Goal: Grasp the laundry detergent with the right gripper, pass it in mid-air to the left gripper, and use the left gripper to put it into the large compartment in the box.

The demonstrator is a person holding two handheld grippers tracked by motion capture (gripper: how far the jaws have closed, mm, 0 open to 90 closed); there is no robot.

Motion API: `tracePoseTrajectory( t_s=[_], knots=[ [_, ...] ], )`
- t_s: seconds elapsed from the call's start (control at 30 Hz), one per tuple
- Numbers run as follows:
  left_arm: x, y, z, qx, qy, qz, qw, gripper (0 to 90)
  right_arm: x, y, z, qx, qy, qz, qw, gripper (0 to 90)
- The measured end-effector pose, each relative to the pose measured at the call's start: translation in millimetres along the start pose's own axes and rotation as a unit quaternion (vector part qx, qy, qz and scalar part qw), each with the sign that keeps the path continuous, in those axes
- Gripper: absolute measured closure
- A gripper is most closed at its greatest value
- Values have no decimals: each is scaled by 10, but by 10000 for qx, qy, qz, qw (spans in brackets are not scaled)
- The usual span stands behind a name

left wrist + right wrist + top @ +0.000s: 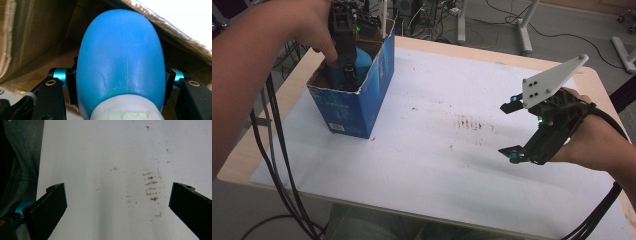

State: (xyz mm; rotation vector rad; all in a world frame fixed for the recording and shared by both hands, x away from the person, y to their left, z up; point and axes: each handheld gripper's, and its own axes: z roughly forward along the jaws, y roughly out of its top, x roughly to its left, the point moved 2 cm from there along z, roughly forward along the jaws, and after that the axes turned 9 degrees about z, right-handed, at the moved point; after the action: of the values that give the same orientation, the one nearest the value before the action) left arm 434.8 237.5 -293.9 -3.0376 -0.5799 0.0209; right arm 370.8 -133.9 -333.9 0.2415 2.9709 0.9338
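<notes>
- Two grippers are at work over a white sheet (427,165) spread on the tabletop (242,150).
- Near the far left corner of the tabletop stands an open blue carton (362,107) with a torn rim.
- Inside it, the left gripper (346,65) reaches down from above, and its jaws are pressed against the two flanks of a blue rounded object (120,57). The left gripper view shows the jaw pads touching its widest part, with brown cardboard walls all around.
- At the near end of the blue object sits a white collar or cap (126,108); what the object is cannot be told for sure.
- Judged from its smooth, faintly scuffed skin and a moulding seam, it is probably hollow plastic: light, fairly stiff, and slippery on a curved surface.
- The widest belly gives the pads the surest seat; nearer the dome they would likely slide off.
- The carton looks light too, and may tip or lift with the object if it drags on a wall.
- Toward the right edge of the tabletop, the right gripper (511,131) hovers with jaws spread wide and nothing between them, above faint brown smudges (151,186) on the sheet.
</notes>
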Motion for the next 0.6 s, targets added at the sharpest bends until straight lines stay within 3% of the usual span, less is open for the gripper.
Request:
tracePoseTrajectory(
  t_s=[0.2,0.27,0.6],
  knots=[
    [31,-22,150,-54,-64,-27,10000,380,19,-5,6,-19,-1,-22,10000,6],
    [40,-16,151,-150,-62,-41,9999,380,26,-8,2,-9,5,-31,10000,6],
    [62,-6,142,-94,-114,-122,9998,347,35,-56,-3,-27,-3,15,10000,6]
  ],
)
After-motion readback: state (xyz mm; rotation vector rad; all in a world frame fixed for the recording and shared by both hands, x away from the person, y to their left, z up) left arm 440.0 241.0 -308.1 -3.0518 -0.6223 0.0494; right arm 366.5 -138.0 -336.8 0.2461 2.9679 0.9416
